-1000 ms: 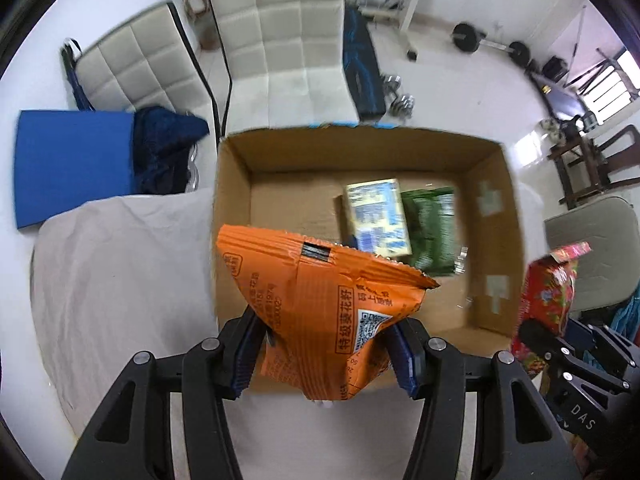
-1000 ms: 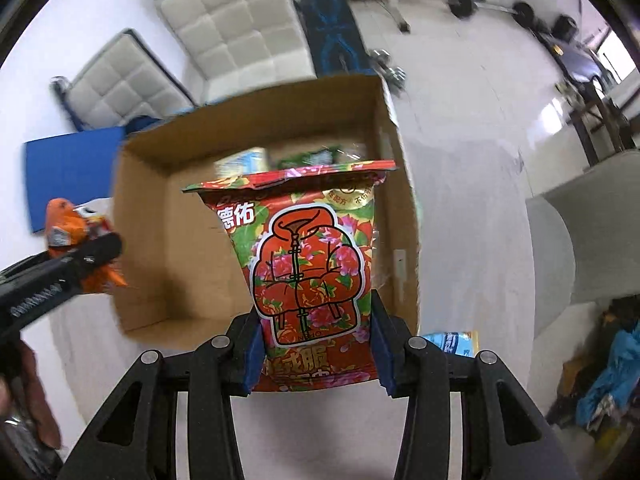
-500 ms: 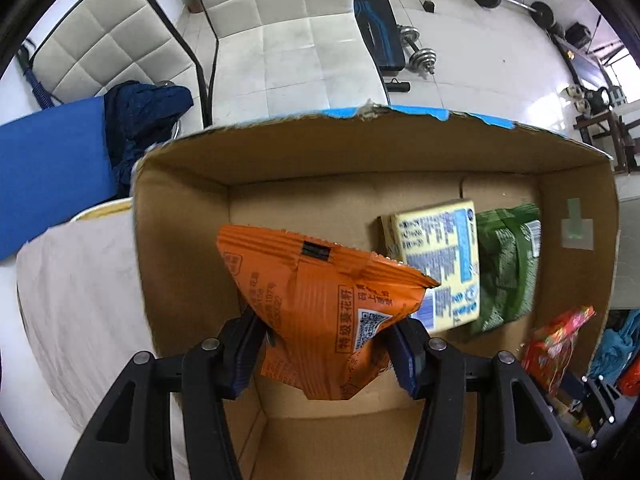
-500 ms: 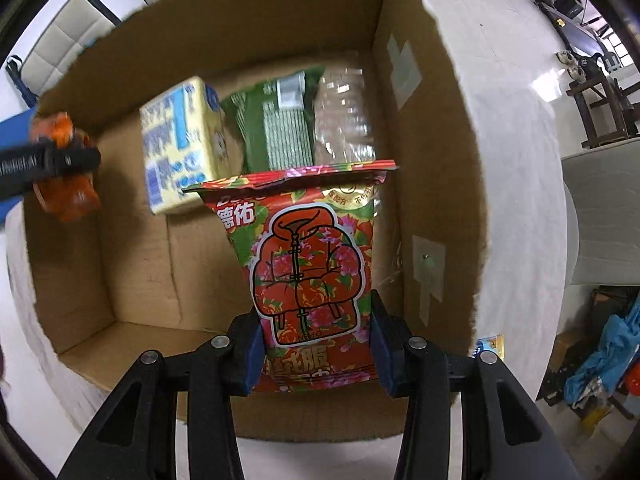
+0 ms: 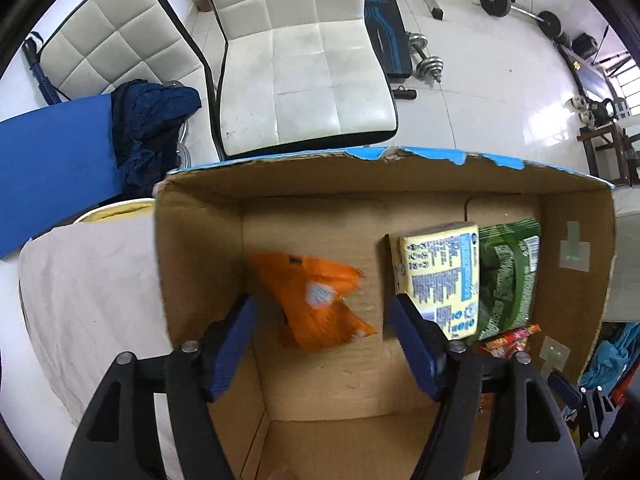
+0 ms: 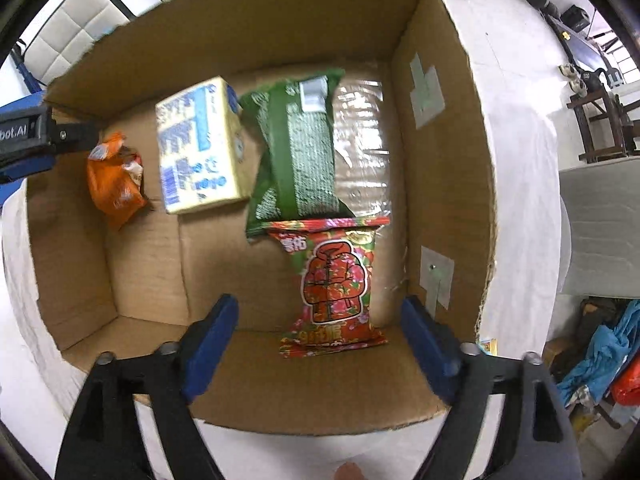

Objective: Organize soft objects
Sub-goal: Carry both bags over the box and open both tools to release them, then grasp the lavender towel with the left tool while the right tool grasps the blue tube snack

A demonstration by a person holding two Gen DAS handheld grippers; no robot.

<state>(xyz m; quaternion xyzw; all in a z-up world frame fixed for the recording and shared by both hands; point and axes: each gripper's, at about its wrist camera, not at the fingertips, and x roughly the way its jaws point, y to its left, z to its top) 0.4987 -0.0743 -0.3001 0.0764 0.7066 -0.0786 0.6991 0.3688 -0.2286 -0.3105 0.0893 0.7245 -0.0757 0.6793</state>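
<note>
Opening both grippers over the cardboard box — I see nothing pinched; orange packet and red packet are in — more may remain outside.

— What can we read from here?

— On the black body of the left gripper, at the far left of the right claw's view, we make out "bot.AI"; the start of the word is cut off.

— And the packets?

— Ahead of our right claw, the red packet carries large Chinese characters, but we cannot read them with certainty. The yellow box beyond it has blue print and a barcode, too small to read. The orange packet, between the left claw's blue pads, is blurred.
</note>
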